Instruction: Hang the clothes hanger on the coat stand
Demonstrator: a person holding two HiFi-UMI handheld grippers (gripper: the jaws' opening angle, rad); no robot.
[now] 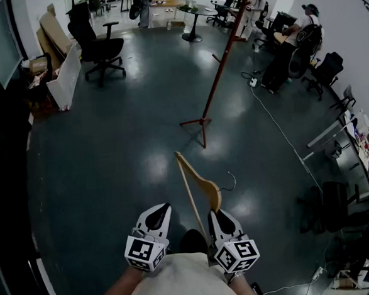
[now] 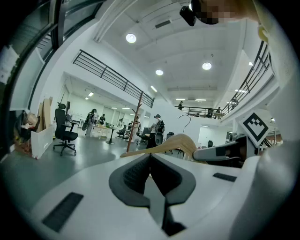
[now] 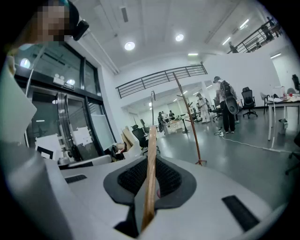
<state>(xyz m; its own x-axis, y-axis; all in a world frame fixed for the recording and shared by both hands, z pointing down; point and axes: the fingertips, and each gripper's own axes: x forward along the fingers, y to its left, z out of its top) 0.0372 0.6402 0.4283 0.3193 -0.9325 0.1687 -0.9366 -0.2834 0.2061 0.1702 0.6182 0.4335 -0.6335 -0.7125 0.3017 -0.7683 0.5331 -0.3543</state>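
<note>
One wooden hanger (image 1: 196, 186) is held low in front of the person, above the dark floor (image 1: 109, 155), its metal hook (image 1: 231, 181) turned to the right. The right gripper (image 1: 215, 213) is pinched tight on a straight wooden length of it, which runs up between the pressed pads in the right gripper view. The left gripper (image 1: 159, 212) sits just beside it on the left, apart from the wood, with its jaws pressed together on nothing. The coat stand (image 1: 220, 64), a reddish pole on spread feet with short pegs, stands well apart from the hanger, ahead and slightly right. Bare floor lies between the two and all round the stand's feet. Room narrows only at the edges: an office chair (image 1: 100, 47) and a white panel (image 1: 65, 77) far to the left, a cable (image 1: 283, 130) trailing across the floor to the right, and beyond it chairs and people (image 1: 302, 33) at a worktop.
</note>
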